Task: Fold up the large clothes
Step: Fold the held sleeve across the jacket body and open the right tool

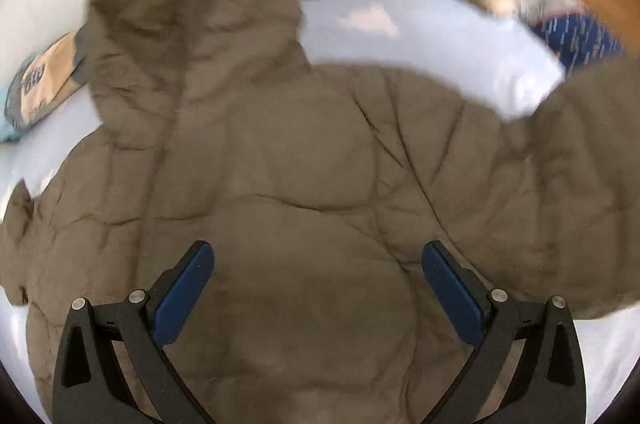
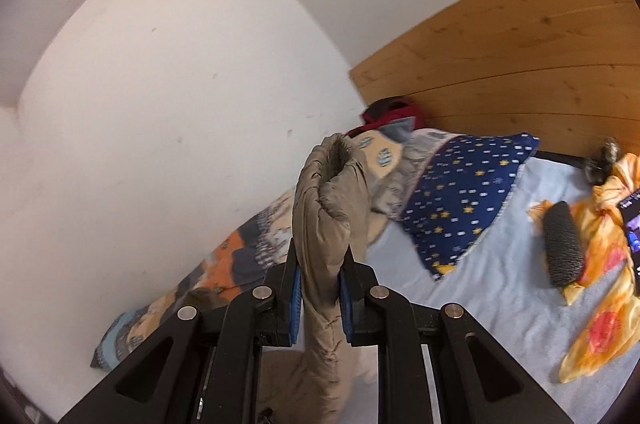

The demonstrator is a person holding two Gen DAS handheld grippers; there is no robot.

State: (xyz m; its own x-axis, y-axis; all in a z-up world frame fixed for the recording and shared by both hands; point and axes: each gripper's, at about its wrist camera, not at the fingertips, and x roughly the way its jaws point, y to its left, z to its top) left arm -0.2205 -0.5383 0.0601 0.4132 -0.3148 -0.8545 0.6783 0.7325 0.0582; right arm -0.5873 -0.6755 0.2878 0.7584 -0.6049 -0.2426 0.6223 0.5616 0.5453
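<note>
Khaki quilted hooded jacket [image 1: 304, 184] spread flat on pale sheet [image 1: 420, 28], hood toward wall, one sleeve stretching off to right edge. Left gripper [image 1: 318, 264] above jacket's lower body, jaws wide, nothing between blue pads [image 1: 184, 288]. Right gripper [image 2: 320, 284] clamped narrow on sleeve cuff [image 2: 324, 192], lifted clear of bed. Bare sheet open right of hood. Along far edges: patterned pillow [image 2: 224, 264], star-print blue cushion [image 2: 464, 196], orange scarf [image 2: 600, 272], dark roll [image 2: 562, 244], wooden headboard [image 2: 500, 64].
</note>
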